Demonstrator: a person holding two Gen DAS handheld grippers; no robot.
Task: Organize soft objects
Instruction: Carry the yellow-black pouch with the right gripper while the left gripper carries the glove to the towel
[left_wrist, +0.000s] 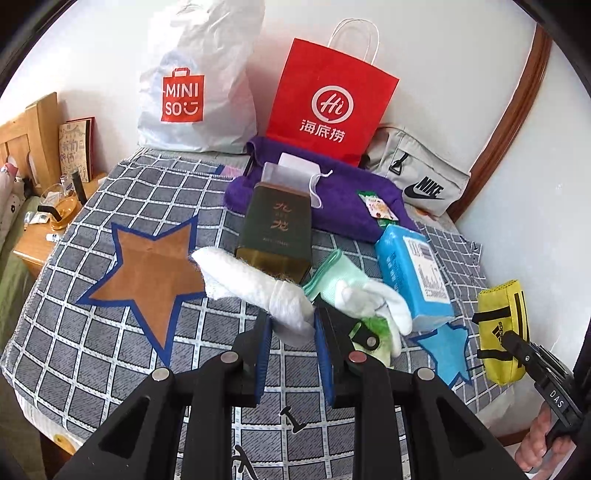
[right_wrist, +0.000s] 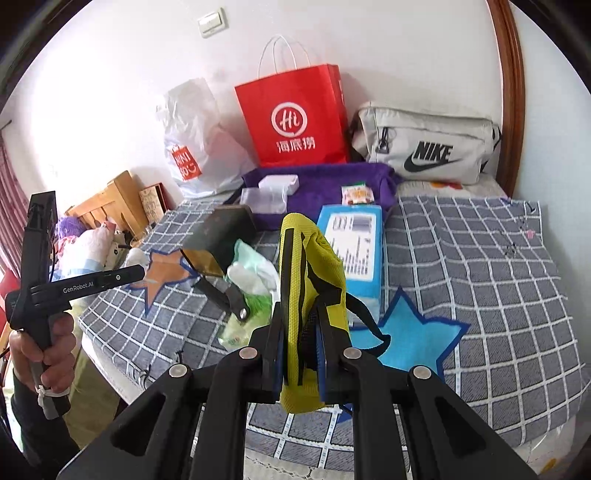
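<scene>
My left gripper (left_wrist: 291, 325) is shut on a rolled white towel (left_wrist: 251, 284), held above the checked blanket (left_wrist: 110, 332). My right gripper (right_wrist: 299, 354) is shut on a yellow Adidas pouch (right_wrist: 310, 266), lifted upright off the bed; the pouch also shows in the left wrist view (left_wrist: 502, 328). A mint-green cloth with a white glove (left_wrist: 354, 291) lies just right of the towel. A purple towel (left_wrist: 343, 199) lies further back, with a clear plastic box (left_wrist: 288, 177) and a snack packet (left_wrist: 376, 206) on it.
A dark green box (left_wrist: 277, 229) and a blue tissue pack (left_wrist: 413, 273) lie mid-bed. A white Miniso bag (left_wrist: 195, 85), a red paper bag (left_wrist: 328, 107) and a grey Nike bag (left_wrist: 421, 177) stand against the wall. A wooden nightstand (left_wrist: 40, 236) is left of the bed.
</scene>
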